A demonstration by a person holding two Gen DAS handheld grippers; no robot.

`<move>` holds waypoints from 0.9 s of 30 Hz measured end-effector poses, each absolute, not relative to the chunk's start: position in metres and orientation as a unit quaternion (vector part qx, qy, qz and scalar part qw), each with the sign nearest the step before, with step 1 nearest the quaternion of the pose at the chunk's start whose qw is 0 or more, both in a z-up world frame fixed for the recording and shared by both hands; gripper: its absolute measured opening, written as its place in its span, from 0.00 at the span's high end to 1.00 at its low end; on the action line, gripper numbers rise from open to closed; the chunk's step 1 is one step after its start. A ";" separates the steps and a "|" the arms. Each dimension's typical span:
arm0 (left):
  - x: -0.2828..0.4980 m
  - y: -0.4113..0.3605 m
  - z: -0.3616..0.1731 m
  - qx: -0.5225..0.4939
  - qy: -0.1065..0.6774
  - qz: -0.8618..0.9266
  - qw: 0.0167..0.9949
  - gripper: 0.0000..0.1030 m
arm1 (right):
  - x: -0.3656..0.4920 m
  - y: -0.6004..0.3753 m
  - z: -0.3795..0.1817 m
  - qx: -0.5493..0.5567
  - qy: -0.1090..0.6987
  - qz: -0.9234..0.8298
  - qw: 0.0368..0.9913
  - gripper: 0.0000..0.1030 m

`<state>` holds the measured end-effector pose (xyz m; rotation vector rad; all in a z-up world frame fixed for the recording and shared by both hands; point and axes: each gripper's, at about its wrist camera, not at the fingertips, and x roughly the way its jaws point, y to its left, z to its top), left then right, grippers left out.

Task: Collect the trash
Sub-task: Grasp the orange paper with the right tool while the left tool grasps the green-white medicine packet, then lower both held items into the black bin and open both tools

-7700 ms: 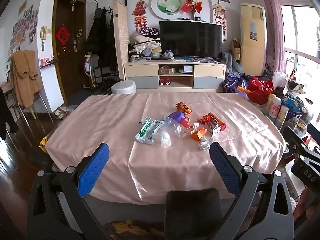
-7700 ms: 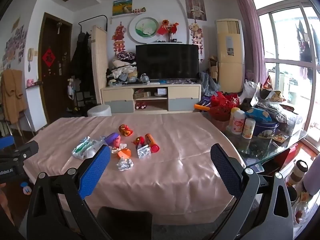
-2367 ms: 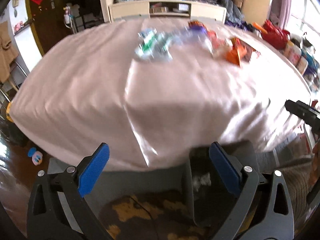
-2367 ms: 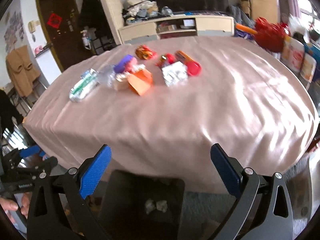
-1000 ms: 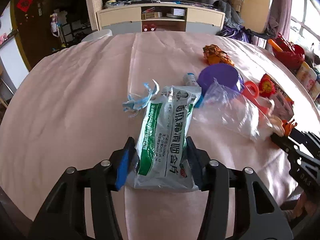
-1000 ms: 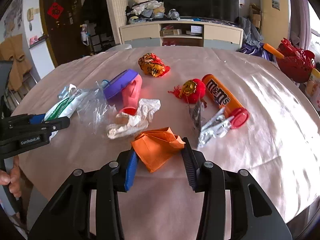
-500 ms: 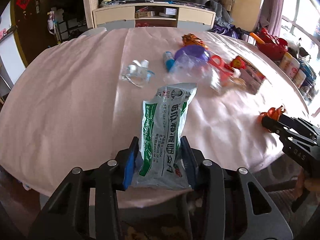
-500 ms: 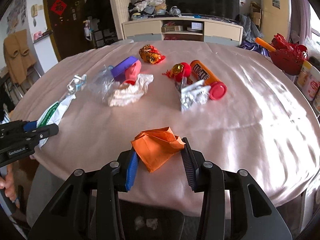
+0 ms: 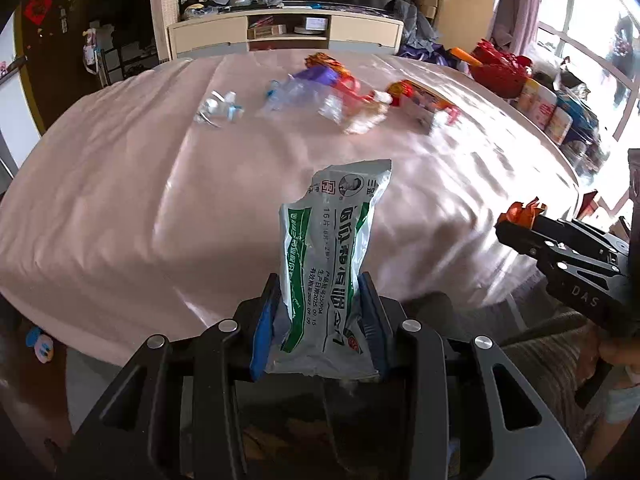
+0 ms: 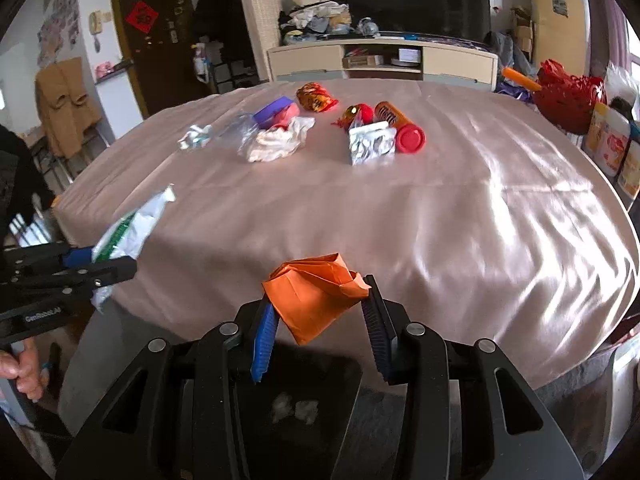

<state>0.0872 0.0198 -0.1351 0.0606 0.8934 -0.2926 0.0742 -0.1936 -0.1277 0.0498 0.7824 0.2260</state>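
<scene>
Carrying to the black bin (image 10: 296,404) below the table edge appears underway: the green-and-white medicine packet (image 9: 332,256) is clamped by the left gripper (image 9: 318,320), the orange folded paper (image 10: 316,296) by the right gripper (image 10: 320,320); release over the bin is needed next.

I read "DAS" on the right gripper (image 9: 516,222), "16" on the green-and-white packet (image 9: 332,256), "m&m's" on the orange tube (image 10: 394,118).

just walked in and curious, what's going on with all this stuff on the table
A person is clearing trash with two handheld tongs. The left tongs grip a green-and-white foil packet; the right tongs grip crumpled orange paper above a dark bin. More wrappers, a purple lid and an M&M's tube remain on the pink tablecloth.
</scene>
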 end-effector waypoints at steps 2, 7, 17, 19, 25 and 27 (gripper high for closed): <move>0.076 0.014 -0.140 0.028 0.435 -0.147 0.888 0.64 | 0.063 -0.196 -0.131 0.036 0.383 0.124 0.915 0.60; 0.058 -0.003 -0.164 0.039 0.465 -0.159 0.870 0.64 | 0.051 -0.201 -0.154 0.059 0.409 0.131 0.901 0.60; 0.038 -0.027 -0.228 0.059 0.534 -0.172 0.826 0.62 | 0.052 -0.192 -0.194 0.067 0.468 0.144 0.869 0.59; 0.036 -0.028 -0.236 0.063 0.543 -0.173 0.819 0.62 | 0.051 -0.191 -0.196 0.068 0.469 0.149 0.868 0.59; 0.034 -0.029 -0.243 0.073 0.550 -0.167 0.815 0.58 | 0.050 -0.189 -0.197 0.069 0.471 0.156 0.866 0.53; 0.035 -0.029 -0.243 0.076 0.550 -0.164 0.815 0.55 | 0.052 -0.189 -0.198 0.069 0.473 0.152 0.865 0.43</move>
